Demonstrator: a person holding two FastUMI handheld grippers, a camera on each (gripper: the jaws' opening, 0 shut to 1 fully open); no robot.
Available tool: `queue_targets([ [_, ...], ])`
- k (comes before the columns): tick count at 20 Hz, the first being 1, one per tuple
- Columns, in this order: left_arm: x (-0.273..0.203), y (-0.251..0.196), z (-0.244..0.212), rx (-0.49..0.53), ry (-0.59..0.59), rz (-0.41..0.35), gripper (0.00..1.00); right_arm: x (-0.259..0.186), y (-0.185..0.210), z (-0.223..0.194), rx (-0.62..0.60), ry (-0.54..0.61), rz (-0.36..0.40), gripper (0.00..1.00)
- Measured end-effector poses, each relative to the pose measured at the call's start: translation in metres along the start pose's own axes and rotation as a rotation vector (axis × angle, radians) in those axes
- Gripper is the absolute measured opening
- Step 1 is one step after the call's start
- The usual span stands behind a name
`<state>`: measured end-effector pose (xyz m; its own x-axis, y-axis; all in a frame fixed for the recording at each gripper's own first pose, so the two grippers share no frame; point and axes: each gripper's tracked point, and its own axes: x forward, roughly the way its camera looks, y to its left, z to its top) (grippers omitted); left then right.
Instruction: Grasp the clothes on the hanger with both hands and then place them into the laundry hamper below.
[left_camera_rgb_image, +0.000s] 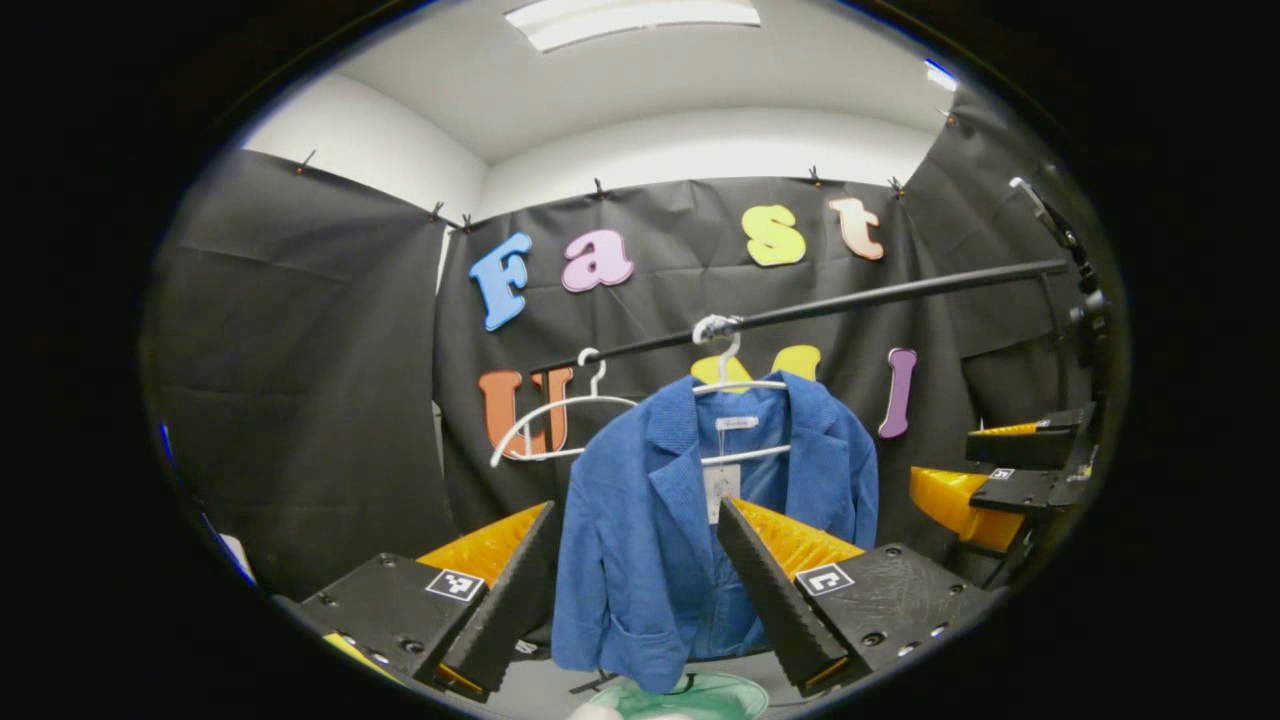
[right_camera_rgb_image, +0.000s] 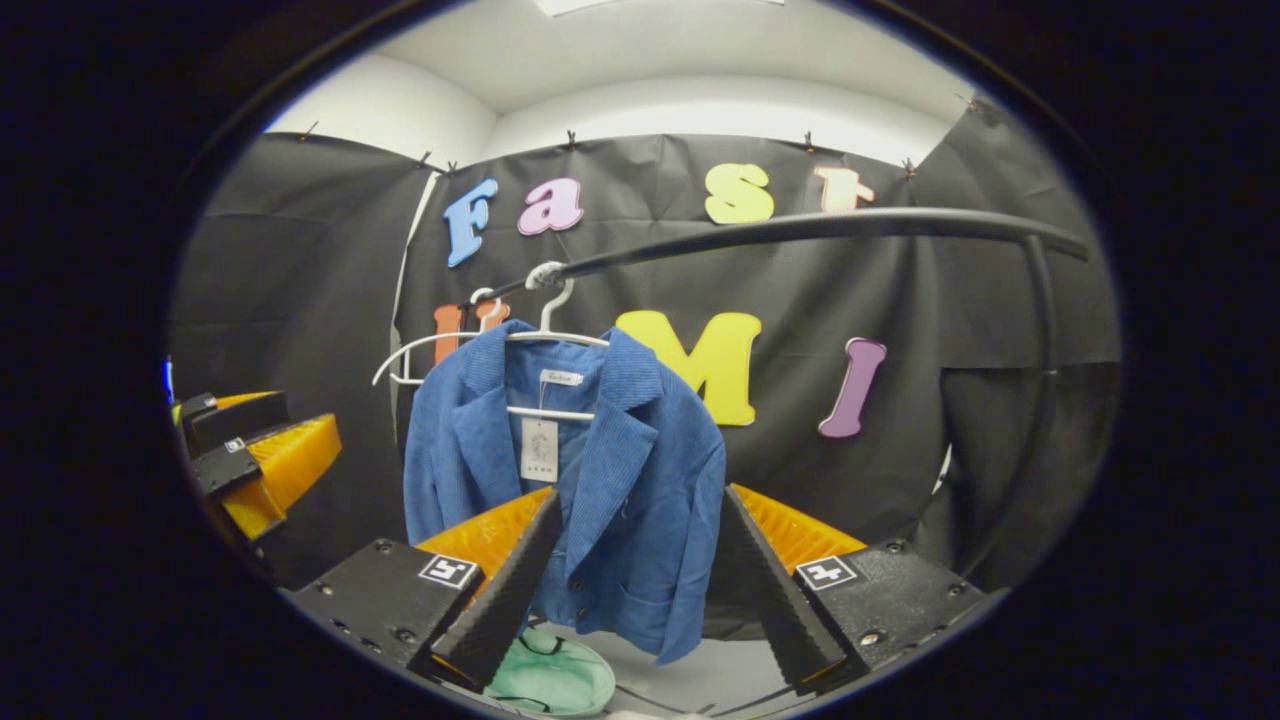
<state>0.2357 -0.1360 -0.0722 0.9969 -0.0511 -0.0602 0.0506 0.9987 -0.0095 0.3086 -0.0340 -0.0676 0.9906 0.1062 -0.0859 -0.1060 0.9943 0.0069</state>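
The jacket (left_camera_rgb_image: 690, 520) hangs lengthwise from a hanger (left_camera_rgb_image: 735, 385) on the rail (left_camera_rgb_image: 850, 300), dead ahead of both spread, empty hand-held grippers, left (left_camera_rgb_image: 640, 590) and right (right_camera_rgb_image: 640, 590), above the hamper (right_camera_rgb_image: 550, 675).

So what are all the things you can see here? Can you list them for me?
Jacket: one, blue, hanging on a hanger from the rail, a paper tag inside its collar.
Hanger with the jacket: one, white, hooked on the rail.
Spare hanger: one, white, bare, hooked on the rail beside the jacket.
Rail: one, black, running across in front of the cloth wall.
Laundry hamper: one, pale green, on the floor below the jacket.
Ceiling light: one, white, overhead.
Left gripper: one, jaws open, pointing at the jacket, not touching it.
Right gripper: one, jaws open, pointing at the jacket, not touching it.
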Motion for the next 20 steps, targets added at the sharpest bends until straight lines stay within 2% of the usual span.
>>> queue_targets([
  [4,0.048,-0.014,-0.016,-0.026,0.018,0.016,0.99,0.053,-0.002,-0.010,0.019,0.020,0.051,1.00],
  [9,0.103,-0.021,-0.034,-0.005,0.031,0.036,0.98,0.107,0.001,-0.021,0.040,0.034,0.067,1.00],
  [15,0.153,-0.023,-0.055,-0.060,0.081,0.068,0.96,0.153,0.007,-0.027,0.070,0.036,0.079,1.00],
  [20,0.177,-0.030,-0.063,-0.068,0.087,0.064,1.00,0.173,0.009,-0.029,0.079,0.040,0.090,0.84],
])
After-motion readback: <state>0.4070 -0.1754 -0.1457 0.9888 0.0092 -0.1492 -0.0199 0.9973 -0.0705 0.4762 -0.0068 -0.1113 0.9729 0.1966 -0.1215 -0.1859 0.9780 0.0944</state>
